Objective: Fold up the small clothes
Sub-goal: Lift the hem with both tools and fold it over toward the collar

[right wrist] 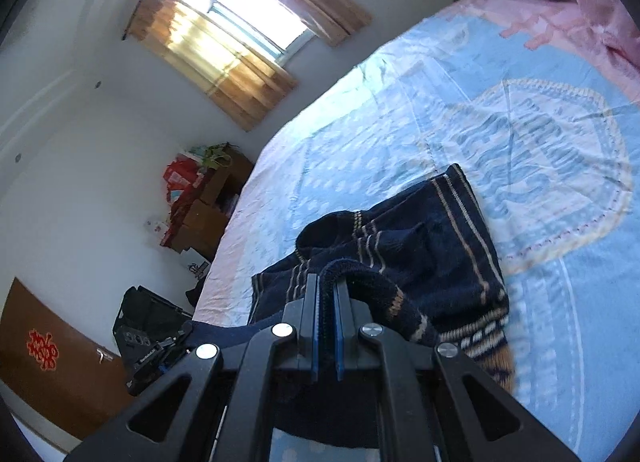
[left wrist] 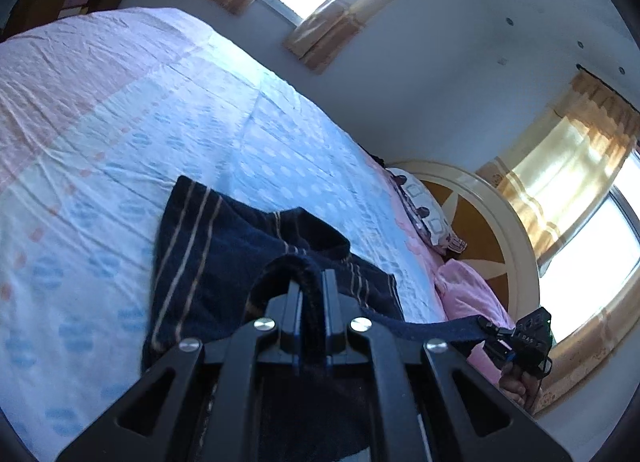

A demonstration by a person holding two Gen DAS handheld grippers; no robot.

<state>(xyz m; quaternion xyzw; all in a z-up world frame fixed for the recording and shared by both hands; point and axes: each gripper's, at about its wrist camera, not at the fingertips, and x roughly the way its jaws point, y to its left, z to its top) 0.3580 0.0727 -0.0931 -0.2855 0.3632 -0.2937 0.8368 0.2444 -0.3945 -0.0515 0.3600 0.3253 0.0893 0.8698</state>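
Note:
A dark navy knitted garment (left wrist: 224, 254) with thin tan stripes lies partly on the bed, its near edge lifted. My left gripper (left wrist: 312, 282) is shut on a ribbed hem of it. In the right wrist view the same navy garment (right wrist: 436, 246) shows, and my right gripper (right wrist: 328, 282) is shut on another part of the ribbed edge. A taut navy band of fabric runs between the two grippers. The right gripper (left wrist: 490, 328) appears at the far right of the left wrist view, and the left gripper (right wrist: 178, 340) at the lower left of the right wrist view.
The bed sheet (left wrist: 120, 121) is pale blue and pink with dots. A patterned pillow (left wrist: 424, 207) and a pink blanket (left wrist: 468, 290) lie by the round headboard (left wrist: 480, 229). Curtained windows (right wrist: 240, 21), stacked boxes (right wrist: 200, 201) and a brown door (right wrist: 52, 362) surround the bed.

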